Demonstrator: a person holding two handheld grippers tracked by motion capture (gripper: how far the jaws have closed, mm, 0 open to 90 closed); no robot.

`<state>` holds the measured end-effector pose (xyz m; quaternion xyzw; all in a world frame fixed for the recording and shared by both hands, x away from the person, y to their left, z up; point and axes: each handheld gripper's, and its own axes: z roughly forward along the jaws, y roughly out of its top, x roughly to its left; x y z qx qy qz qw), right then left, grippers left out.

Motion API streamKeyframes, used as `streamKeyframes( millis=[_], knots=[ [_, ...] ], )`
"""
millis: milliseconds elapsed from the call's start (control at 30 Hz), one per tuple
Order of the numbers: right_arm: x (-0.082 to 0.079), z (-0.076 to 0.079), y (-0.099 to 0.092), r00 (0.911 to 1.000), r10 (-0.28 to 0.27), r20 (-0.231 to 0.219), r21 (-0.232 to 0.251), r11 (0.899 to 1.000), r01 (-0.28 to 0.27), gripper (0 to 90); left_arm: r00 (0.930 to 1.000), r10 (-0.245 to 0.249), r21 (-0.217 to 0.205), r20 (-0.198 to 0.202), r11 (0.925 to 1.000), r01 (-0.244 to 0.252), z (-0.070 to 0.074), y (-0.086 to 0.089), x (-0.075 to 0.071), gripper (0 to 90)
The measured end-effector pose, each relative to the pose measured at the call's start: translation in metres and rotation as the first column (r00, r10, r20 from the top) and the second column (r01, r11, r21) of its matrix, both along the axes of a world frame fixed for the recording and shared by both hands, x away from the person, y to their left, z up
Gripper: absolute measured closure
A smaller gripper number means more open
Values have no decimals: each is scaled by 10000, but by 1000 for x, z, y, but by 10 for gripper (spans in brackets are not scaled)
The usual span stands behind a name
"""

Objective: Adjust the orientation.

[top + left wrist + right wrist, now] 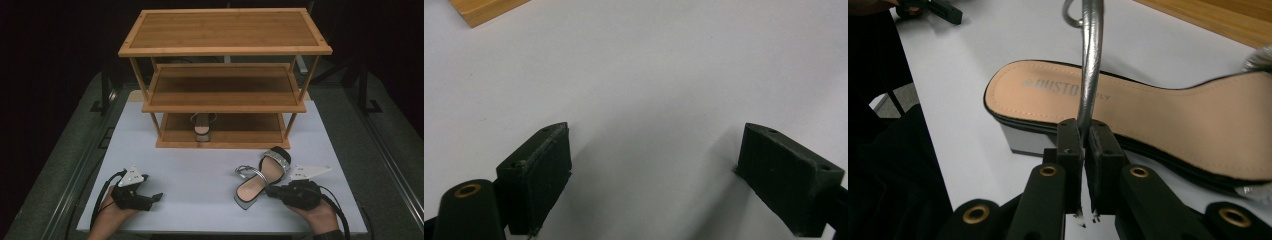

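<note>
A silver sandal (260, 179) with a tan insole and low block heel lies on the white table near the right front. My right gripper (272, 190) is shut on its silver ankle strap (1089, 75), the two jaws pinching the strap just above the heel end of the sandal (1148, 115). A matching sandal (202, 126) stands on the bottom shelf of the wooden rack (225, 50). My left gripper (156, 197) rests low over the table at the left front, and in the left gripper view its jaws stand wide open (654, 175) over bare white tabletop.
The three-tier wooden rack stands at the back of the white table (200, 170); its middle shelf (225, 95) and top hold nothing. A corner of the rack's base (484, 9) shows in the left gripper view. Dark floor surrounds the table.
</note>
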<state>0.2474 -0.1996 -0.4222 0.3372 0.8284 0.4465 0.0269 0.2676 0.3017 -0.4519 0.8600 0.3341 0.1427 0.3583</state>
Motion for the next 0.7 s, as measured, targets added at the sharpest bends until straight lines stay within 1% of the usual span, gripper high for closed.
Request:
streamKeyframes(
  millis=[200,300,400,500,633,700],
  knots=[
    [-11,-1,-21,9989,-463,-33,58,9989,463,853,10000,34,-60,13,10000,-34,0,0,0,130],
    [-14,0,-27,9981,-623,2,13,9981,623,853,10000,37,-54,13,10000,-37,0,0,0,130],
    [-20,0,-34,9959,-907,14,-8,9959,907,853,10000,43,-53,0,10000,-43,0,0,0,130],
    [-26,-1,-42,9923,-1233,72,-35,9924,1233,853,10000,30,-38,11,10000,-30,0,0,0,130],
    [-34,-1,-55,9839,-1783,157,-53,9839,1784,853,10000,6,7,2,10000,-6,0,0,0,130],
    [-37,-1,-62,9780,-2075,226,-30,9782,2077,854,10000,8,0,-4,10000,-8,0,0,0,130]
  ],
)
